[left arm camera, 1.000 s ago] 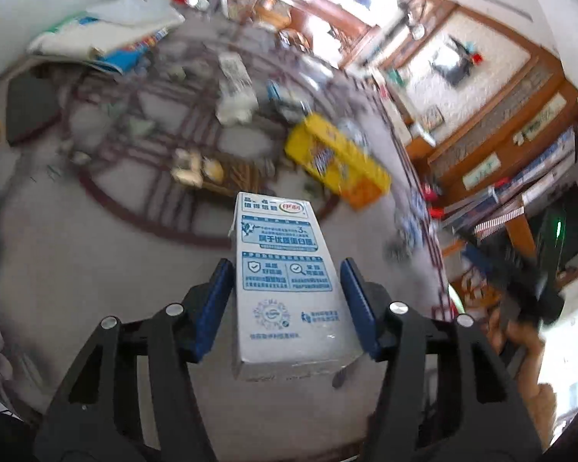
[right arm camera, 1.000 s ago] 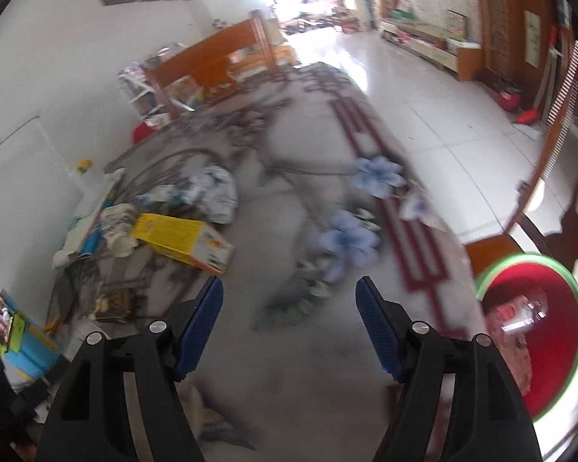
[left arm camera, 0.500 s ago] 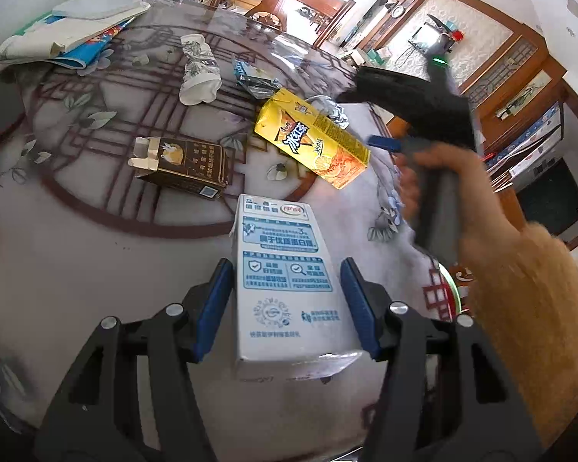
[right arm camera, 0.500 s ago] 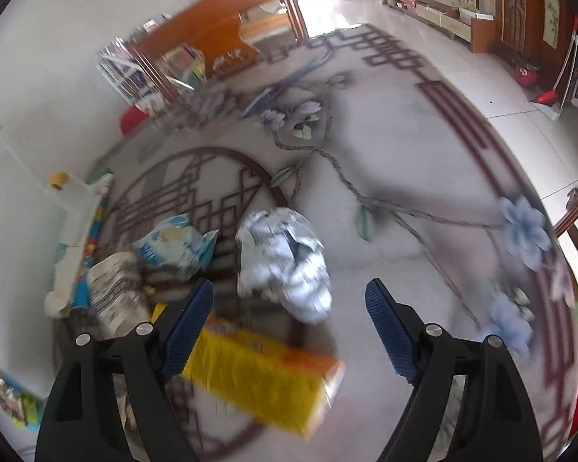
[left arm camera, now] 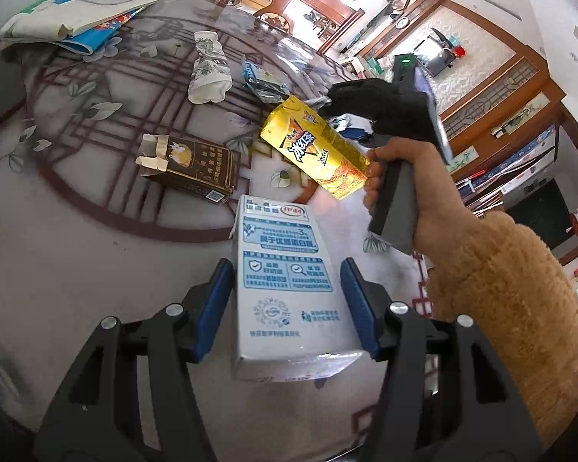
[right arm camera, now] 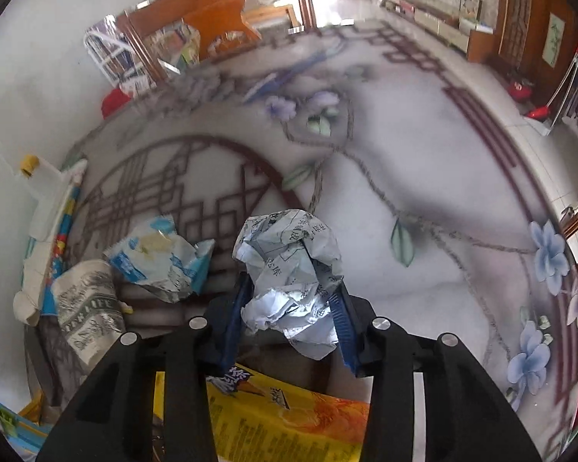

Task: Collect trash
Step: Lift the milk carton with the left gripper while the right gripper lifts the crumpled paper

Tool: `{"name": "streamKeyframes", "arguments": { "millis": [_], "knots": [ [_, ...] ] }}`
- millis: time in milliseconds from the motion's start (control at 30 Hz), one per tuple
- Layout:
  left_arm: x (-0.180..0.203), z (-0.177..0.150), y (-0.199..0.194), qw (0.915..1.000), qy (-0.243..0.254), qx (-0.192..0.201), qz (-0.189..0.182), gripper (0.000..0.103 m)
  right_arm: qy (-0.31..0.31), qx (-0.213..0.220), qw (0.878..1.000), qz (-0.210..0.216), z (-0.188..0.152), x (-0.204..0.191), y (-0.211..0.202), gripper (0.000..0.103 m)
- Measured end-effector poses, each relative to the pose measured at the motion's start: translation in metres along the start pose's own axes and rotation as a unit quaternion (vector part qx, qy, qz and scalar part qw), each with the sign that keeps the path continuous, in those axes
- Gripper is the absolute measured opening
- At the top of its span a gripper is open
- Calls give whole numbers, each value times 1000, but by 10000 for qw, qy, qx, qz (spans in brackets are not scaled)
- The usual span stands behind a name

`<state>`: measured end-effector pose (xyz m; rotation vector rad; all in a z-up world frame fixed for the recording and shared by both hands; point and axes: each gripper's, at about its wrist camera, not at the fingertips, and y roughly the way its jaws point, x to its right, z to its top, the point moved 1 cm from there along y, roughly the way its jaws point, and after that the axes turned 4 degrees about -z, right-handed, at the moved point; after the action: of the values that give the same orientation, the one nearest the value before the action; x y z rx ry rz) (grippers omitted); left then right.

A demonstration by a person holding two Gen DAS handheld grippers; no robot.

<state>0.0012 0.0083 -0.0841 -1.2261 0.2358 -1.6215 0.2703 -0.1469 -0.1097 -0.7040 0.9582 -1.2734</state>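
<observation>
Jaws of the right gripper point(right arm camera: 289, 315), which have just been closing, stand pressed against both sides of a crumpled paper ball point(right arm camera: 291, 281), the blue pads sunk into its folds as the wad bulges up and forward between them. Jaws of the left gripper point(left arm camera: 287, 308) stand partway apart around a white-and-blue milk carton point(left arm camera: 285, 281), which lies lengthwise between the pads, its printed face up and its far end reaching past the fingertips; the left pad lies against the carton's side, while a sliver of gap seems to show at the right pad, so whether both press on it cannot be told.

Just ahead of the carton on the patterned worktop point(left arm camera: 77, 238) lie an opened brown box point(left arm camera: 190, 169) and a yellow drink carton point(left arm camera: 316, 154), tilted, close to a hand point(left arm camera: 416, 192) in a fuzzy tan sleeve point(left arm camera: 520, 308) that grips the right tool's handle. Farther back lie a crushed paper cup point(left arm camera: 210, 69) and a torn blue-and-white wrapper point(right arm camera: 158, 258). In the right wrist view the yellow carton sits directly under the gripper, the wrapper just to the left of the paper ball, the cup beyond it near the worktop's edge.
</observation>
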Motion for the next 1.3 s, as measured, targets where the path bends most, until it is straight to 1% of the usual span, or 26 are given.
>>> {"name": "streamKeyframes", "arguments": {
  "millis": [100, 200, 367, 500, 700, 833, 1000, 1100, 1300],
  "knots": [
    [-1, 0, -1, 10000, -5, 10, 9, 56, -131, 286, 9995, 27, 1, 5, -23, 39],
    [-1, 0, -1, 10000, 9, 11, 37, 56, -243, 415, 9988, 124, 1, 8, -42, 39],
    [1, 0, -2, 9999, 51, 37, 108, 56, -518, 578, 9964, 340, -16, 16, -80, 39],
    [1, -1, 0, 9997, 78, 38, 212, 56, -785, 620, 9938, 484, -45, 22, -103, 40],
    [4, -2, 3, 9992, 200, 9, 337, 56, -1009, 444, 9917, 656, -94, 37, -124, 40],
    [6, -5, 7, 9985, 286, -28, 460, 56, -1259, 360, 9897, 579, -125, 46, -132, 40],
    [6, -7, 13, 9969, 400, -128, 661, 56, -1435, 364, 9879, 469, -147, 61, -141, 40],
    [5, -8, 18, 9961, 440, -203, 731, 55, -1397, 373, 9885, 451, -155, 73, -143, 40],
    [2, -12, 25, 9943, 486, -344, 886, 55, -781, 419, 9936, 705, -155, 102, -144, 40]
  ]
}}
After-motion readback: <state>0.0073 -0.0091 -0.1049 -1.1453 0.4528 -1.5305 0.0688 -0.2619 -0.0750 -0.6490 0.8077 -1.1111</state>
